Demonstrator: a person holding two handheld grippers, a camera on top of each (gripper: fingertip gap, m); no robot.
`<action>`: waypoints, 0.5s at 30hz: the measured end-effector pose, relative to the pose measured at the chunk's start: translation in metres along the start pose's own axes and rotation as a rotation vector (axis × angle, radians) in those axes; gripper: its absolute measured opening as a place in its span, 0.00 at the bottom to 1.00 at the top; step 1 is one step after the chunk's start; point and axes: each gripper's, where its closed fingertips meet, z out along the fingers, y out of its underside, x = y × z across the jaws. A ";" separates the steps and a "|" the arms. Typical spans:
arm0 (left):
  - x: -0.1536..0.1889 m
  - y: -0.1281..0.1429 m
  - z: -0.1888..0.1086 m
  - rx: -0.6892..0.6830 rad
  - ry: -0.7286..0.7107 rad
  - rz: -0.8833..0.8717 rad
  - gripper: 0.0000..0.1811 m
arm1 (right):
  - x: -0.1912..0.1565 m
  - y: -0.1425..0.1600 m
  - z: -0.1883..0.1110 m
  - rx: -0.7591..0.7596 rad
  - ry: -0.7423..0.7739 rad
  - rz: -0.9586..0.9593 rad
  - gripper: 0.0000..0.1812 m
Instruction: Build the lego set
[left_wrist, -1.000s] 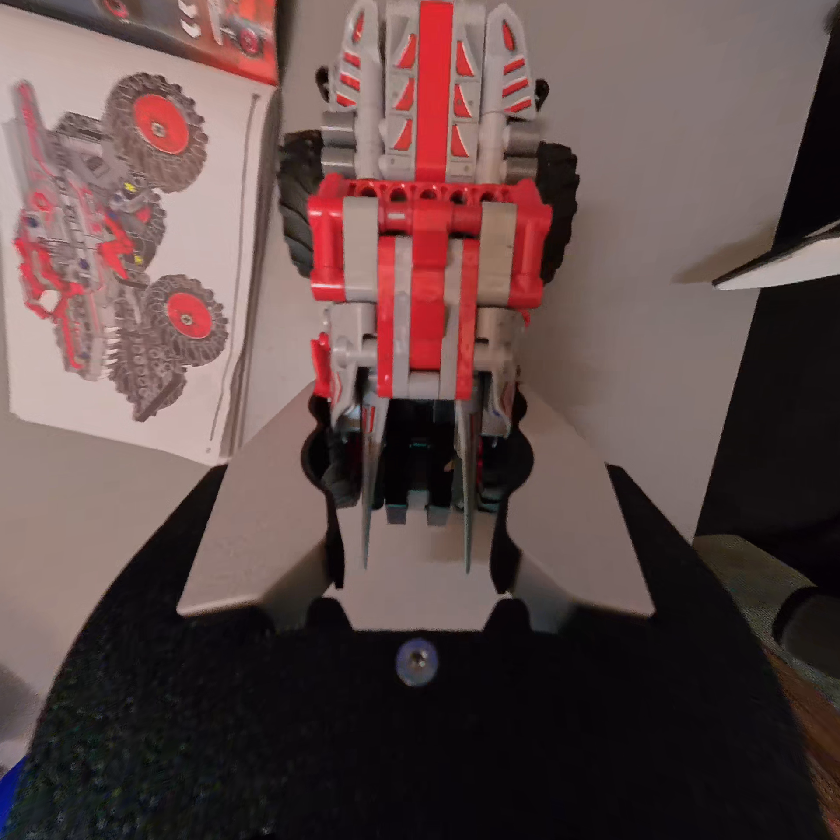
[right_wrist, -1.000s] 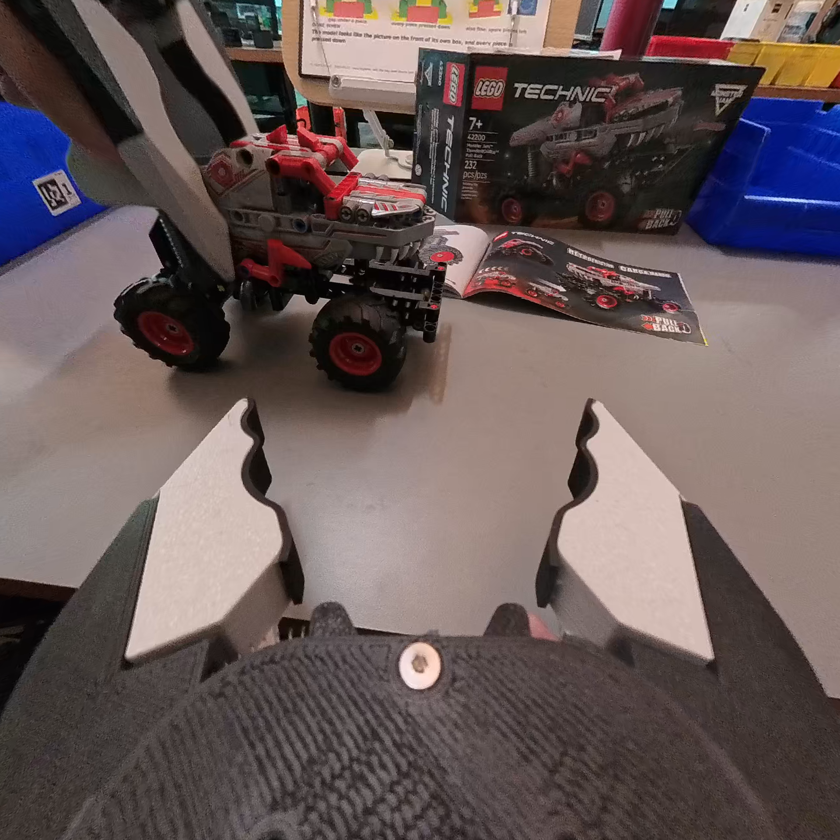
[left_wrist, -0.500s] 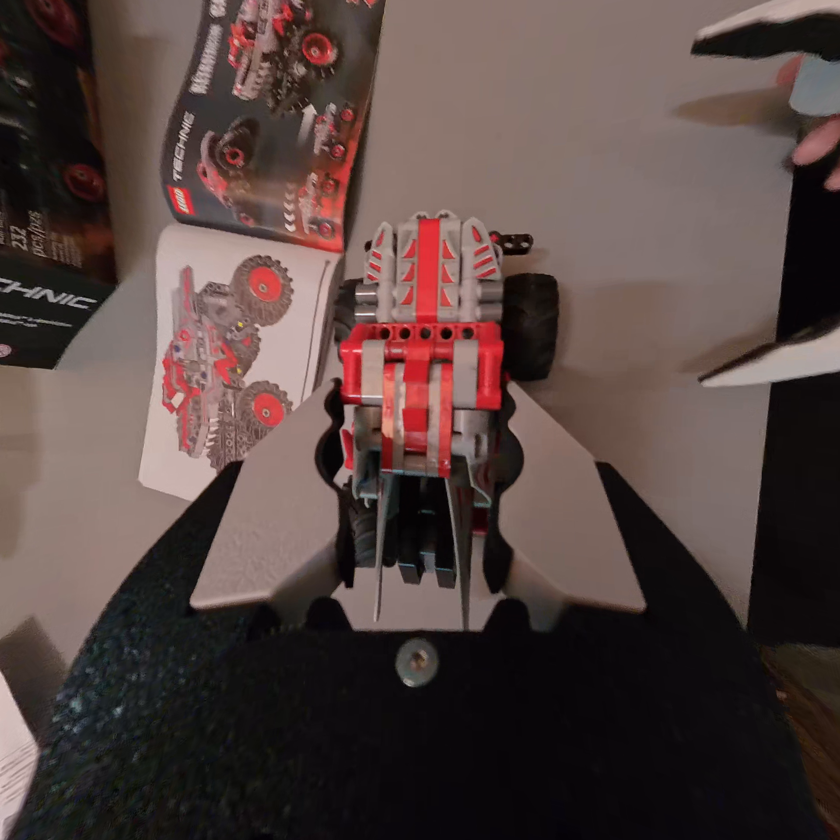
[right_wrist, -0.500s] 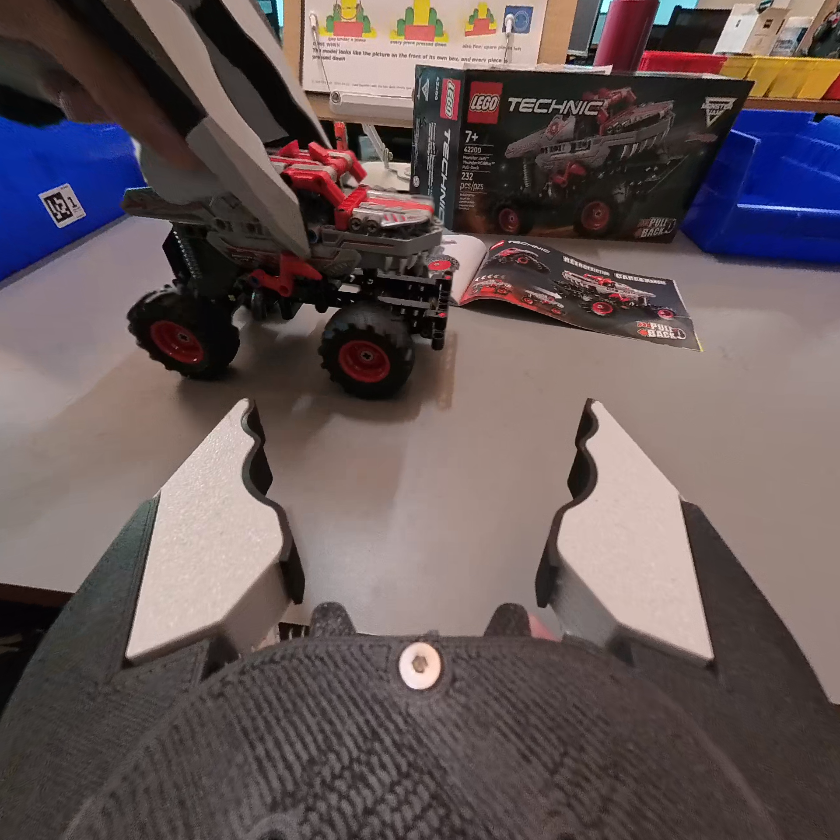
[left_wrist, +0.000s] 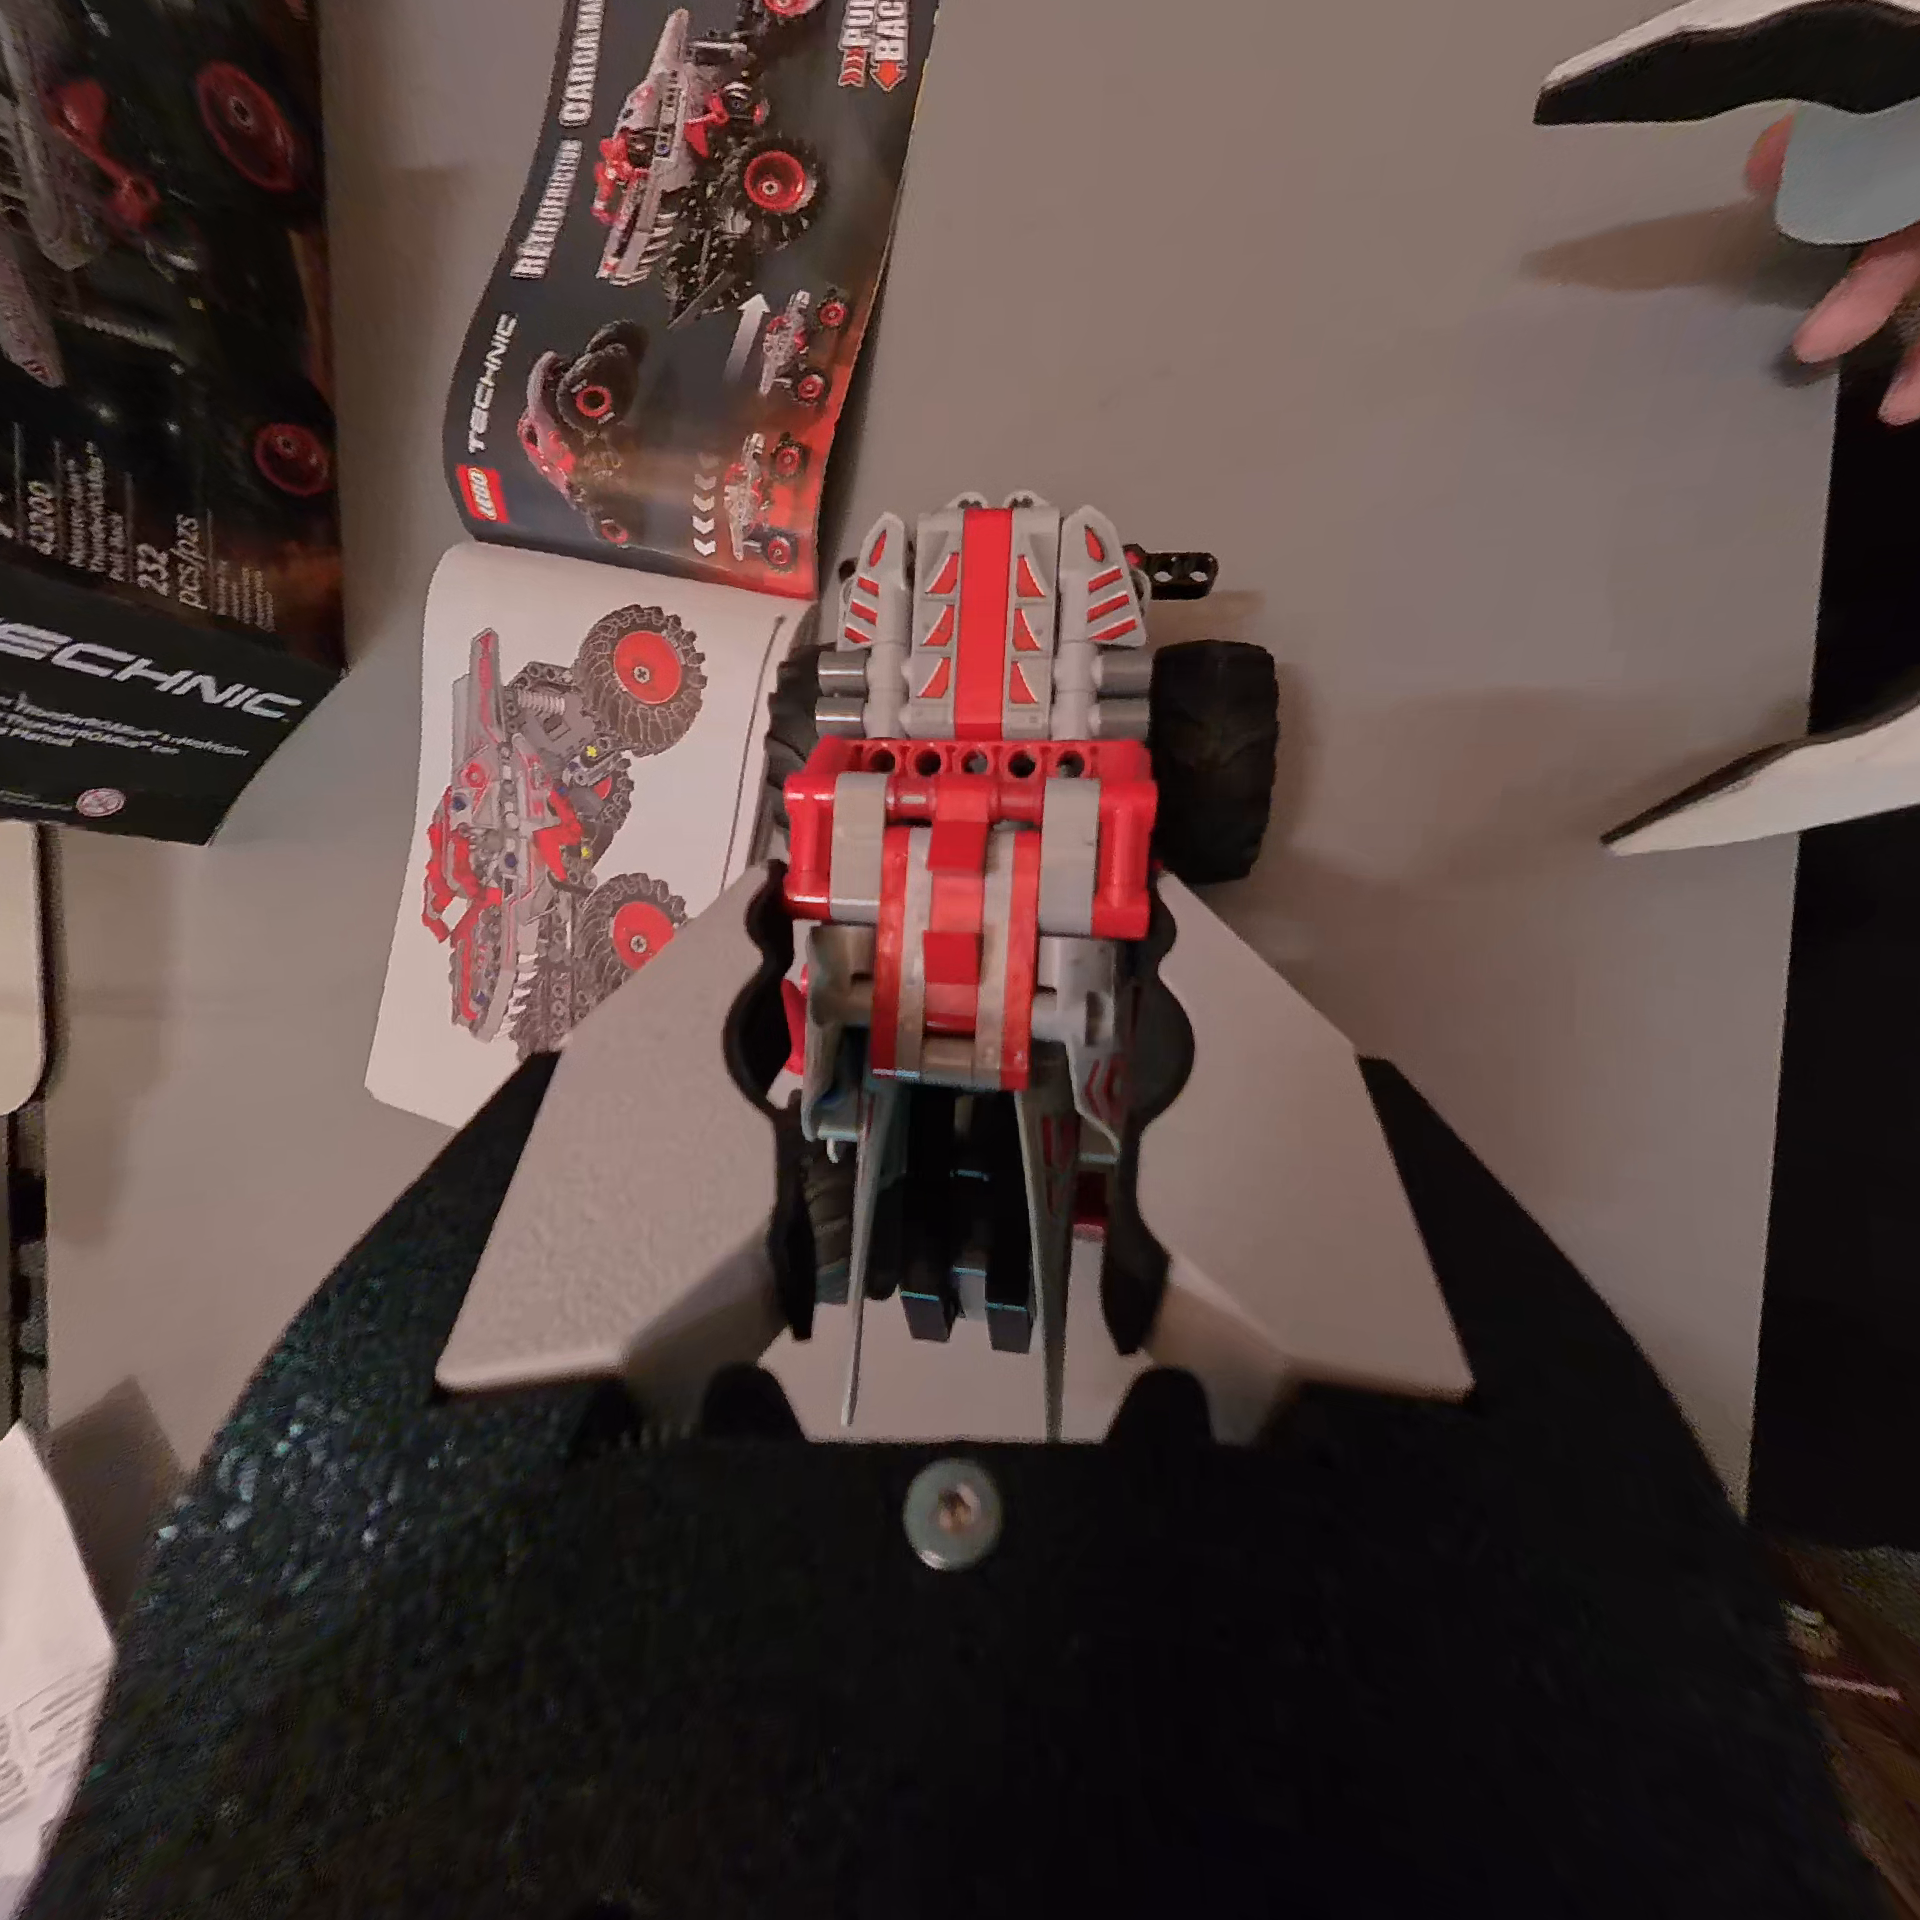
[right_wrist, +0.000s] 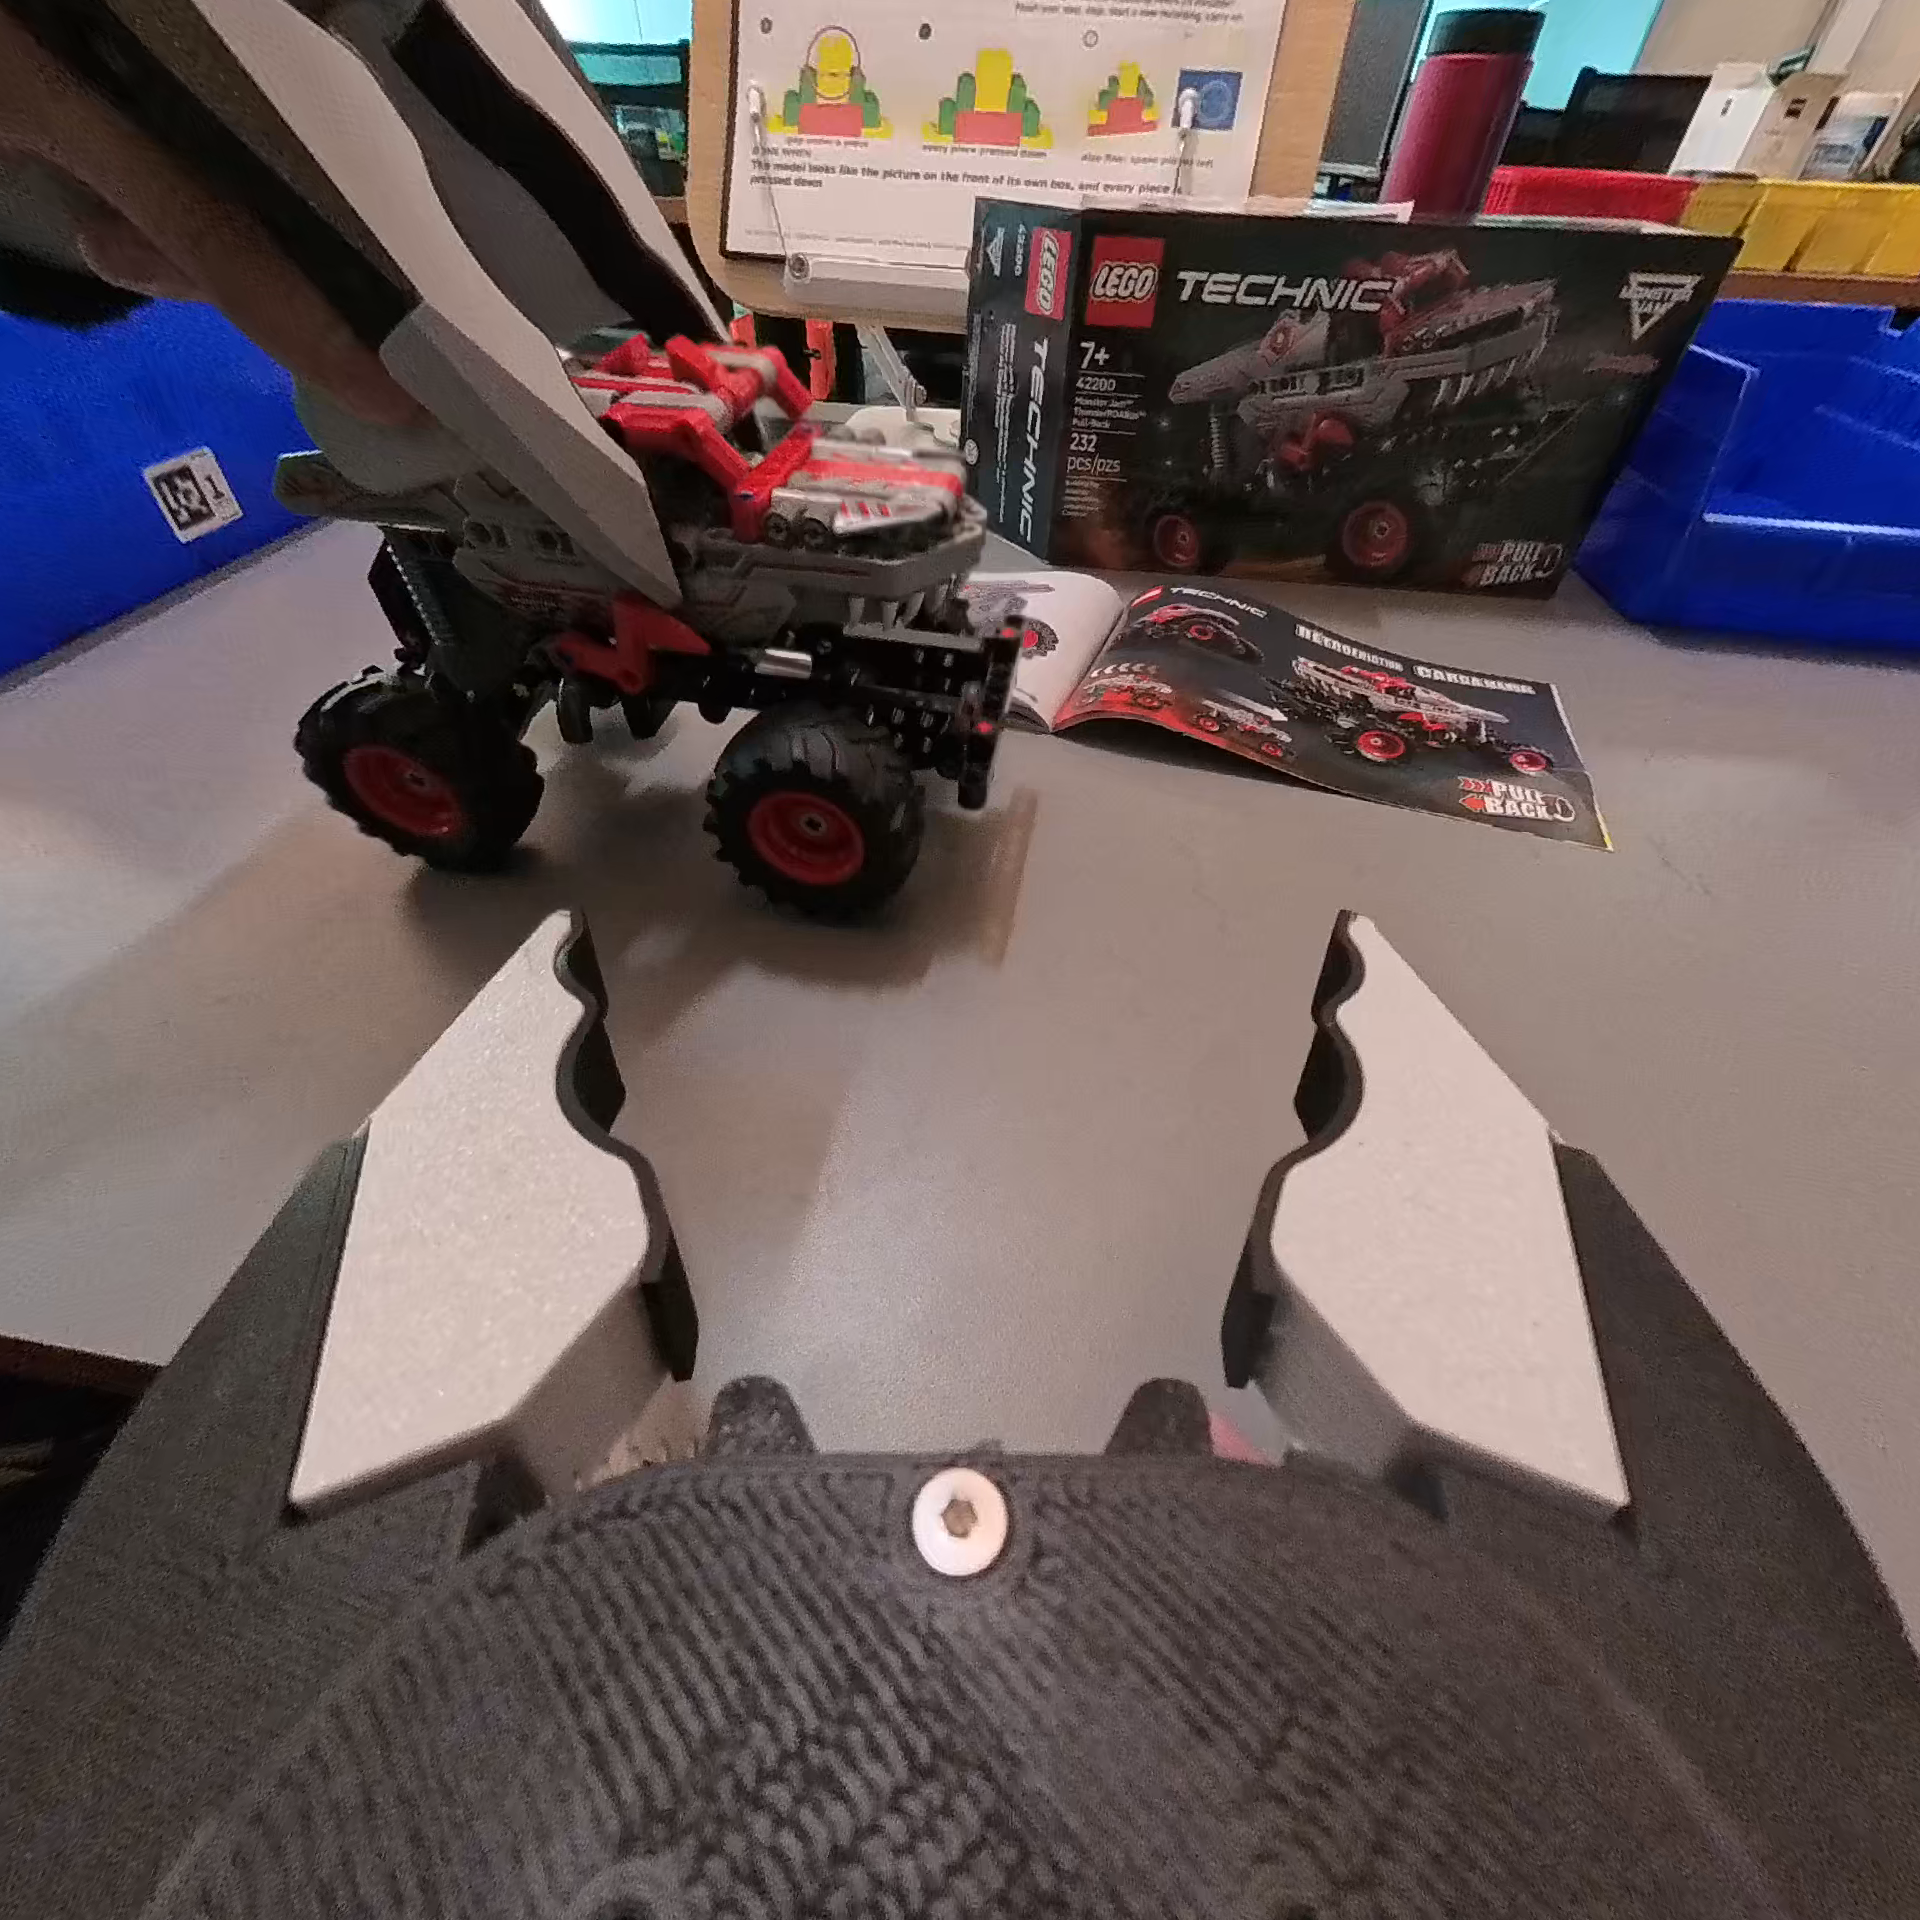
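Observation:
The red and grey Lego monster truck (left_wrist: 966, 831) stands on the grey table (left_wrist: 1455, 520), nose pointing away in the left wrist view. My left gripper (left_wrist: 961, 883) comes down from above and is shut on the truck's body, one finger on each side behind the red frame. In the right wrist view the truck (right_wrist: 852, 520) shows side-on, with a left finger (right_wrist: 520, 436) across its middle and a hand behind it. My right gripper (right_wrist: 956, 925) is open and empty, low over the table in front of the truck. It also shows in the left wrist view (left_wrist: 1569, 473) at the right edge.
The open instruction booklet (right_wrist: 1299, 696) lies beyond the truck, also in the left wrist view (left_wrist: 675, 312). The set's box (right_wrist: 1351, 395) stands behind it. Blue bins (right_wrist: 1787, 468) flank the back. A white sheet on a stand (right_wrist: 987, 104) is behind. The table's near edge (right_wrist: 62, 1351) is at the lower left.
My left gripper has shifted from the truck's rear toward its middle and its camera has drawn back, so more of the booklet shows. The truck has shifted slightly. The right gripper has stayed open.

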 end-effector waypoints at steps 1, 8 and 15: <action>-0.002 0.001 -0.003 0.001 -0.013 -0.007 0.35 | -0.001 0.000 0.000 0.002 -0.003 -0.007 0.73; -0.016 0.012 -0.031 0.017 -0.057 -0.122 0.34 | -0.014 -0.006 0.000 0.020 -0.045 -0.055 0.73; -0.031 0.023 -0.068 0.036 -0.075 -0.288 0.34 | -0.032 -0.017 0.001 0.043 -0.105 -0.078 0.73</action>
